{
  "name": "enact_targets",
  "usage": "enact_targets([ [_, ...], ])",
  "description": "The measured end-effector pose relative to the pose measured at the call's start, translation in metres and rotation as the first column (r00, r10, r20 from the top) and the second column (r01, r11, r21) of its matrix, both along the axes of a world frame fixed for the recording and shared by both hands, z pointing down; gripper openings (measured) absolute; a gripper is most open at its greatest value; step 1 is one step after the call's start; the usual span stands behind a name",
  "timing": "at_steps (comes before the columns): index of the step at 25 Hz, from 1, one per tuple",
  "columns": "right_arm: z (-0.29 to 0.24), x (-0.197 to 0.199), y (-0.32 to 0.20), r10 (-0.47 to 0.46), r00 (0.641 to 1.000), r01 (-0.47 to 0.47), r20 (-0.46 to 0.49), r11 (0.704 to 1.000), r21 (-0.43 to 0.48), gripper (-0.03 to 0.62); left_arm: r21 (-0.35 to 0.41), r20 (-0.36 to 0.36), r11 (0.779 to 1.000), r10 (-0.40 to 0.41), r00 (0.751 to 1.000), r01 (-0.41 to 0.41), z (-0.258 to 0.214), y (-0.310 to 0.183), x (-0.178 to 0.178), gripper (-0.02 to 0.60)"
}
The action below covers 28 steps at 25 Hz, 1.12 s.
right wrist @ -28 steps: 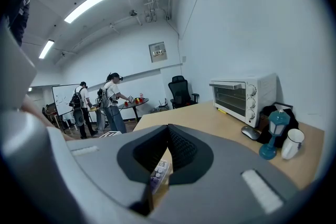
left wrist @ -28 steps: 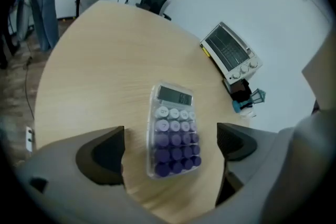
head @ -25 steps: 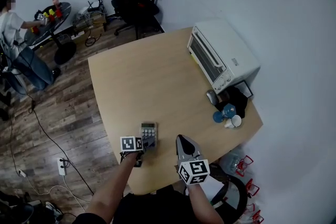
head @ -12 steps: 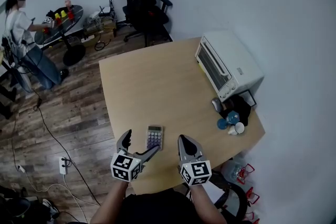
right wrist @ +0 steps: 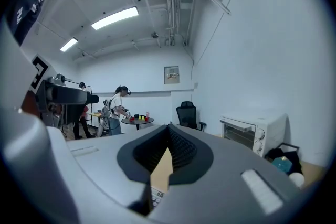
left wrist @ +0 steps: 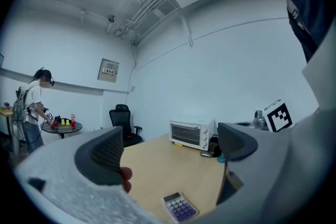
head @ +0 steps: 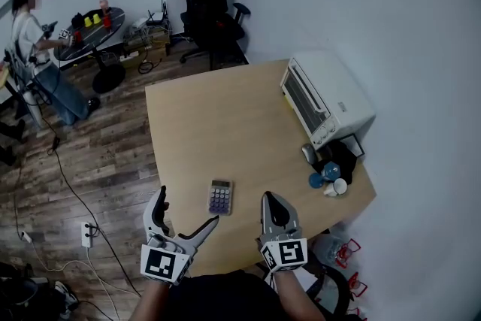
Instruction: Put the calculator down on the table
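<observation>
The calculator [head: 220, 197], grey with purple keys, lies flat on the wooden table [head: 225, 116] near its front edge, with nothing touching it. My left gripper [head: 186, 209] hangs open just left of it, off the table's front-left edge, its jaws wide apart and empty. In the left gripper view the calculator [left wrist: 180, 206] sits low between the spread jaws of the left gripper [left wrist: 170, 147]. My right gripper [head: 273, 201] is shut and empty, to the right of the calculator. In the right gripper view, a sliver of the calculator [right wrist: 155, 197] shows below the closed right gripper [right wrist: 169, 147].
A white toaster oven [head: 327, 98] stands at the table's right side. Beside it are a grey mouse [head: 307, 154], a blue cup [head: 316, 180], a white cup [head: 340, 186] and a black bag [head: 342, 154]. A black office chair [head: 214, 4] stands beyond the table. A person [head: 34, 49] works at a round table, far left.
My left gripper opened, let go of the calculator and drew back toward the near-left. The calculator now rests on the table. The right gripper stayed shut and barely moved.
</observation>
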State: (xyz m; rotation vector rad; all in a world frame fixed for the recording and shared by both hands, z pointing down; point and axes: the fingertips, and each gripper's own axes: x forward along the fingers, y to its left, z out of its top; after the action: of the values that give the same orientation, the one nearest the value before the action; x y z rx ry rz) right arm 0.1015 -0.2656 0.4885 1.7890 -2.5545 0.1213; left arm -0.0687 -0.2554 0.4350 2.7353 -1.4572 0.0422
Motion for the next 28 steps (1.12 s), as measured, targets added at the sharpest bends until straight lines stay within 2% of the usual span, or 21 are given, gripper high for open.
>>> enact_targets([
  [5, -0.008, 0.0, 0.003, 0.002, 1.0, -0.002, 0.011, 1.0, 0.002, 0.003, 0.033, -0.01, 0.999, -0.041, 0.999, 0.042, -0.005, 0.007, -0.008, 0.537],
  [9, -0.009, 0.004, 0.008, 0.007, 1.0, -0.007, 0.021, 1.0, 0.007, 0.003, 0.086, 0.019, 0.995, -0.056, 0.998, 0.054, -0.012, 0.012, -0.008, 0.528],
  [16, -0.01, 0.002, 0.013, 0.018, 1.0, -0.018, 0.021, 1.0, -0.001, 0.003, 0.06, 0.041, 0.997, -0.045, 0.998, 0.043, -0.006, 0.012, -0.009, 0.495],
  [18, -0.009, 0.002, 0.013, 0.017, 1.0, -0.017, 0.022, 1.0, -0.001, 0.003, 0.049, 0.025, 0.996, -0.072, 0.997, 0.071, -0.005, 0.012, -0.013, 0.375],
  [21, -0.01, 0.0, 0.013, 0.009, 1.0, -0.009, 0.013, 1.0, 0.0, 0.003, 0.04, 0.045, 0.989, -0.147, 0.988, 0.145, -0.003, 0.008, -0.026, 0.048],
  [22, -0.01, -0.001, 0.013, 0.006, 1.0, -0.006, 0.009, 1.0, 0.0, 0.003, 0.042, 0.061, 0.987, -0.159, 0.985, 0.157, -0.002, 0.007, -0.028, -0.003],
  [24, -0.009, -0.001, 0.014, 0.001, 1.0, -0.001, 0.005, 1.0, 0.001, 0.003, 0.051, 0.077, 0.987, -0.158, 0.984, 0.154, -0.002, 0.008, -0.027, -0.003],
  [28, -0.009, -0.003, 0.015, -0.01, 1.0, 0.01, 0.007, 1.0, 0.0, 0.003, 0.044, 0.063, 0.985, -0.168, 0.984, 0.165, -0.003, 0.009, -0.027, -0.003],
])
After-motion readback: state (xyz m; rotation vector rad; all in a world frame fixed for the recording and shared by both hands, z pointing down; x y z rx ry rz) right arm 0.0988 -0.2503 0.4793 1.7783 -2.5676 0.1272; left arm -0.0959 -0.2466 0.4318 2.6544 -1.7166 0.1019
